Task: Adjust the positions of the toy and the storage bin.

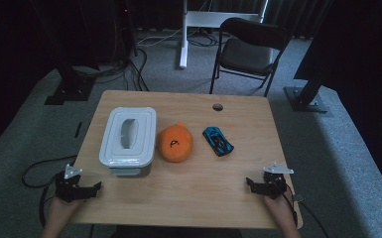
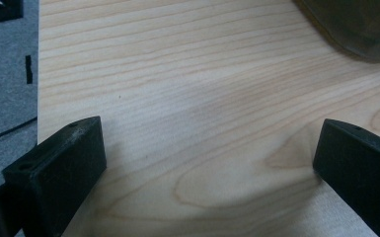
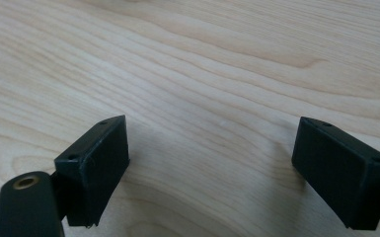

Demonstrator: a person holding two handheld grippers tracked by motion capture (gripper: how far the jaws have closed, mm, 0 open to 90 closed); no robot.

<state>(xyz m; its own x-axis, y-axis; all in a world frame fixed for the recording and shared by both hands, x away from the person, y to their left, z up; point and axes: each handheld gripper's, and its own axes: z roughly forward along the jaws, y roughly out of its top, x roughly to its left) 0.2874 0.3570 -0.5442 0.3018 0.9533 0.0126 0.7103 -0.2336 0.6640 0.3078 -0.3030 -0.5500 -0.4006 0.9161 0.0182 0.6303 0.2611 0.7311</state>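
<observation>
Both grippers, left [image 1: 82, 188] and right [image 1: 259, 184], were held with jaws apart at the table's [image 1: 203, 188] lower corners, nothing gripped.

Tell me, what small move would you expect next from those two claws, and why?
Probably the left gripper reaches forward to the white lidded box, the thing nearest to it. Both it and the right gripper sit open at the near edge of the table, holding nothing. The orange plush toy and blue toy car lie untouched beside the box.
</observation>
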